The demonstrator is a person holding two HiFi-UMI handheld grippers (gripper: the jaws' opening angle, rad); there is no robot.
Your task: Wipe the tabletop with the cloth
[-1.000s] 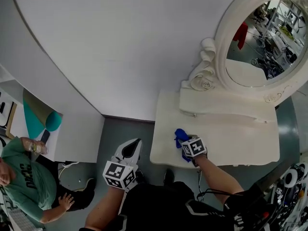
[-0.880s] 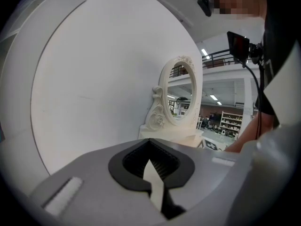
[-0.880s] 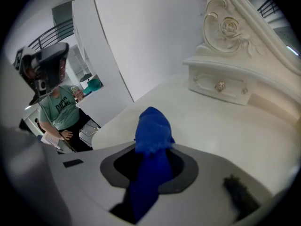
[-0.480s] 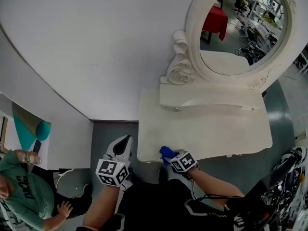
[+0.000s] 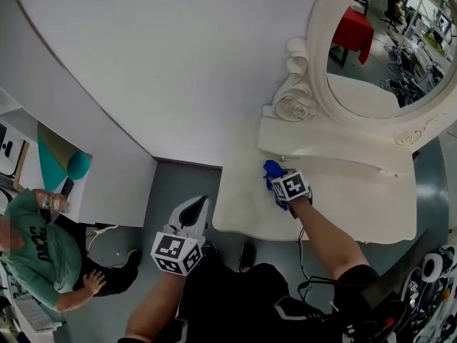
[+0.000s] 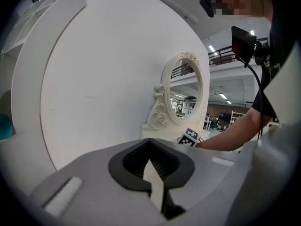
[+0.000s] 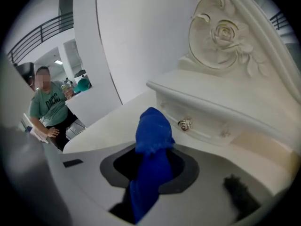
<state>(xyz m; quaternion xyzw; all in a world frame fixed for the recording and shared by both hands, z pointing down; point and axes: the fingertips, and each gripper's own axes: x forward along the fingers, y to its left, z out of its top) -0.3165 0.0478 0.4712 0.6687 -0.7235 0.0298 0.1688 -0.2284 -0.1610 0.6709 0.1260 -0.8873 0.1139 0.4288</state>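
Since half a second ago, your right gripper (image 5: 275, 180) has carried the cloth (image 5: 271, 171) from the front edge of the tabletop (image 5: 357, 209) to its back. Its jaws are clamped on the blue cloth, which bunches out past the tips and lies on the cream surface at the table's left end. Straight ahead of it stands the raised drawer unit (image 5: 335, 152); in the right gripper view, the cloth sits just short of the drawer front and its small knob (image 7: 185, 124). Above that rise the carved rose (image 7: 221, 34) and the oval mirror (image 5: 378, 48).

Your left gripper (image 5: 196, 207) hangs off the table, over the grey floor (image 5: 186, 181) near your legs, its jaws together with nothing between them. A person in a green shirt (image 5: 39, 252) sits well to your left beside a white desk (image 5: 114, 184).
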